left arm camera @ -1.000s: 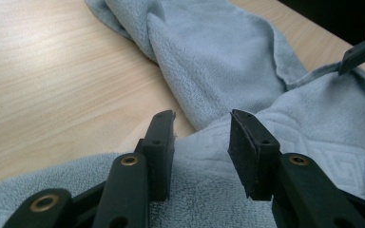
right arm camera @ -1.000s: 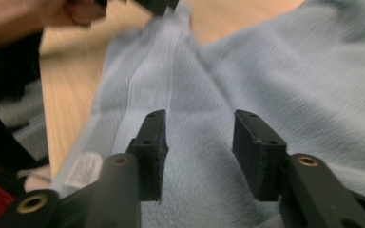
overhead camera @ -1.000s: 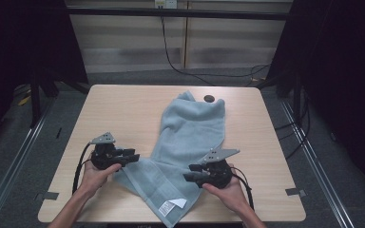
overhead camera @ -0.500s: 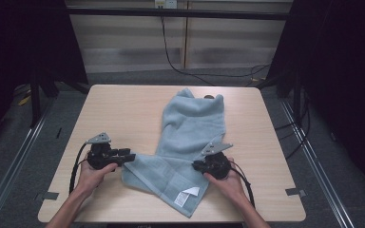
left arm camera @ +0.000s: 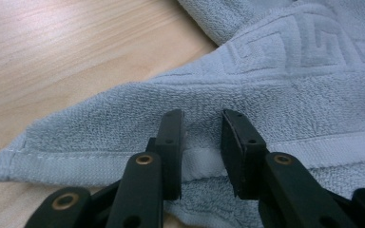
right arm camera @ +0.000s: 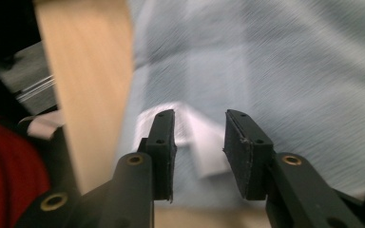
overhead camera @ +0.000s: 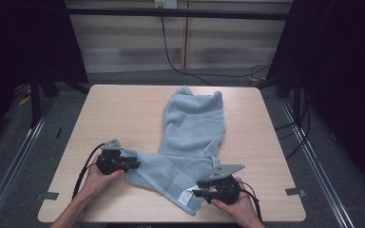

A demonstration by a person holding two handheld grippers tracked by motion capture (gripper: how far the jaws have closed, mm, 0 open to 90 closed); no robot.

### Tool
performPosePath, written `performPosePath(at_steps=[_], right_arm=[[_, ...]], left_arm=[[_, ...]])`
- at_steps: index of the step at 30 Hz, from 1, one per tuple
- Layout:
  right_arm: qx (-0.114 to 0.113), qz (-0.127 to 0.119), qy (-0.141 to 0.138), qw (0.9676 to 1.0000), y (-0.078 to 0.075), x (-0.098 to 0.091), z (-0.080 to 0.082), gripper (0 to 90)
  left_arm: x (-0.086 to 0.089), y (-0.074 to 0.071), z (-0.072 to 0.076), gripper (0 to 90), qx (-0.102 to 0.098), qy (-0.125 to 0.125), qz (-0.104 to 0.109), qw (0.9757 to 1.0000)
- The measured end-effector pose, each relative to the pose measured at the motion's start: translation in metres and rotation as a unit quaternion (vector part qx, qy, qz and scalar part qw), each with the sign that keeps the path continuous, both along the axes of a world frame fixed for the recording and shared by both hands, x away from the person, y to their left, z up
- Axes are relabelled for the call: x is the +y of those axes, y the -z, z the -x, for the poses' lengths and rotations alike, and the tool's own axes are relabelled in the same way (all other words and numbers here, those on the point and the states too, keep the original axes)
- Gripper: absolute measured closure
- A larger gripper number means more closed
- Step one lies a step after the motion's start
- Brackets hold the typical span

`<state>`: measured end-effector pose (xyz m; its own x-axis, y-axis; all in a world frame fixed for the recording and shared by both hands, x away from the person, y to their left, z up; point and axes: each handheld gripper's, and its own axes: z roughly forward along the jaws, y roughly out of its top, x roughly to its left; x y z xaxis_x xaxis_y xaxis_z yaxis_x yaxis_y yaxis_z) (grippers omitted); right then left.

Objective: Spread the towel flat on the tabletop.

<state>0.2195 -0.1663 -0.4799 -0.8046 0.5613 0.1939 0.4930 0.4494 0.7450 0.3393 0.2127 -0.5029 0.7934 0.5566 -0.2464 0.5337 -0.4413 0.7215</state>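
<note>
A grey-blue towel [overhead camera: 190, 137] lies rumpled from the table's [overhead camera: 119, 109] far edge to its near edge — unfolded. Left gripper [left arm camera: 200, 142] and right gripper [right arm camera: 198, 147] gape over its hem and white label [overhead camera: 186, 195] — nothing gripped.

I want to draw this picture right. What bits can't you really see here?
- The white label on the towel: too small in the high view, smeared by motion blur in the right gripper view.
- Towel hem under the left gripper: the black jaws cover it in the left gripper view.
- The person's arms: cut off by the high view's bottom edge.
- The room's sides: too dark.
</note>
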Motion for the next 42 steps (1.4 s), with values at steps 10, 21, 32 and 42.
performPosePath(at_steps=[10, 21, 32, 42], right_arm=[[-0.026, 0.023, -0.058, 0.9977, 0.024, 0.021, 0.015, 47.6], [-0.043, 0.04, -0.059, 0.9966, 0.023, 0.022, 0.017, 81.9], [-0.053, -0.073, 0.042, 0.995, -0.031, -0.03, -0.005, 86.3], [-0.04, -0.06, 0.116, 0.9906, -0.023, -0.067, -0.035, 86.2]], left_arm=[[0.003, 0.001, -0.004, 70.6, 0.014, -0.016, 0.014, 0.9997], [0.032, -0.014, -0.011, 62.5, -0.004, -0.078, 0.069, 0.9945], [0.034, -0.009, -0.017, 43.3, -0.009, -0.089, 0.068, 0.9937], [0.031, -0.014, -0.012, 40.3, -0.015, -0.046, 0.095, 0.9943]])
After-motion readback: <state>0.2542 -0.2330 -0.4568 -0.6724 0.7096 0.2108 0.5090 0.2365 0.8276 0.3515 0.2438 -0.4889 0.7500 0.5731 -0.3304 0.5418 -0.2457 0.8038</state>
